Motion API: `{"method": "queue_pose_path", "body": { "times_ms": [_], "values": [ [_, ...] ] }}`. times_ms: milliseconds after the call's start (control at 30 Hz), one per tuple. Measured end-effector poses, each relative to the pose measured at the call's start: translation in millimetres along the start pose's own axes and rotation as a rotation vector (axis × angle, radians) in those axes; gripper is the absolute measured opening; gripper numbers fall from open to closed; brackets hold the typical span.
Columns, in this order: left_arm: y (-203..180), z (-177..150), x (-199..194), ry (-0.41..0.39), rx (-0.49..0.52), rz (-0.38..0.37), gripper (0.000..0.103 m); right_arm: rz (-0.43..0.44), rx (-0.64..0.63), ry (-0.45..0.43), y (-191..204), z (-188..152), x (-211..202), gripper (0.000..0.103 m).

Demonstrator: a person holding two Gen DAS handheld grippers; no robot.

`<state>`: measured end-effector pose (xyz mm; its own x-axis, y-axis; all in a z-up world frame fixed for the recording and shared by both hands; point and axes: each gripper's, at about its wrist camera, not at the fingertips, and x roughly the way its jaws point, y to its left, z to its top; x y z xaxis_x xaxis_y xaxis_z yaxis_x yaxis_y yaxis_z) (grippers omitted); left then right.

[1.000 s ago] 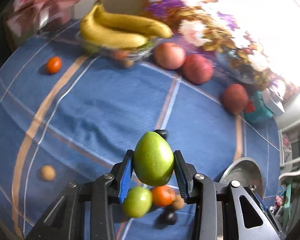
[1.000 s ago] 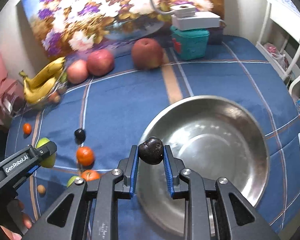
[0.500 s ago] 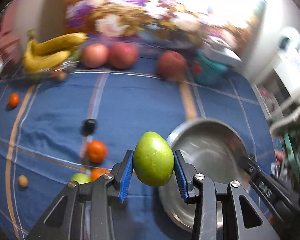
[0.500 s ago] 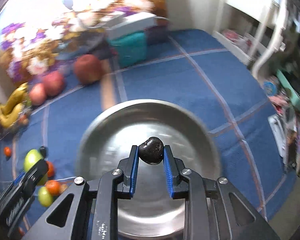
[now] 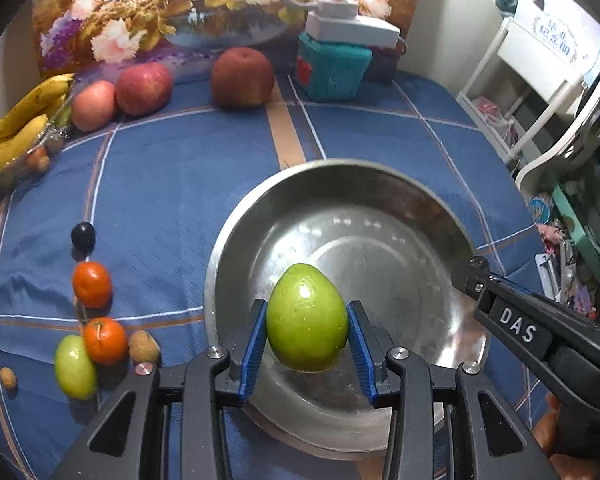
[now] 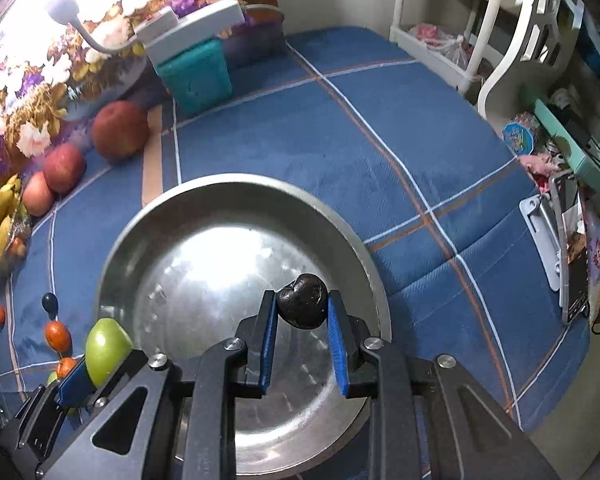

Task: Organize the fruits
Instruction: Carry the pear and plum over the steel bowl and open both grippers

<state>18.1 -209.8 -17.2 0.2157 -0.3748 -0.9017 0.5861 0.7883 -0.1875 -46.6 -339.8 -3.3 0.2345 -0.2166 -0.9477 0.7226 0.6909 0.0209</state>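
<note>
Two fruits hang over the metal bowl (image 5: 236, 236): left hand-held gripper (image 5: 307, 338) squeezes the green fruit (image 5: 307, 322), right hand-held gripper (image 6: 302, 322) squeezes the dark fruit (image 6: 303, 306); next, both should let go gently.

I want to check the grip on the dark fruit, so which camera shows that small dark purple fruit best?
The right wrist view: the small dark purple fruit sits centred between the blue pads of the right hand-held gripper, above the round steel bowl. The left wrist view shows only that gripper's black side, with the fruit hidden.
</note>
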Motion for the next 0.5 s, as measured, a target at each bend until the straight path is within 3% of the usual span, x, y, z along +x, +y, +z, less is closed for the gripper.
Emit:
{"method": "queue_pose_path", "body": {
  "times_ms": [300, 367, 400, 500],
  "values": [
    [-3.4, -4.3, 8.8, 0.024, 0.013, -0.008, 0.046, 0.020, 0.022, 0.026, -3.8, -2.6, 8.3, 0.027],
    [-5.8, -4.0, 4.4, 0.011, 0.026, -0.015, 0.057, 0.020, 0.034, 0.023, -6.4, -2.2, 6.9, 0.035],
    [-7.2, -4.1, 2.2, 0.003, 0.033, -0.014, 0.058, 0.018, 0.037, 0.019, -7.2, -2.0, 5.5, 0.041],
    [-10.5, -3.0, -2.5, -0.004, 0.047, -0.011, 0.059, 0.019, 0.036, 0.000, -6.8, -0.4, -1.1, 0.043]
  ]
}}
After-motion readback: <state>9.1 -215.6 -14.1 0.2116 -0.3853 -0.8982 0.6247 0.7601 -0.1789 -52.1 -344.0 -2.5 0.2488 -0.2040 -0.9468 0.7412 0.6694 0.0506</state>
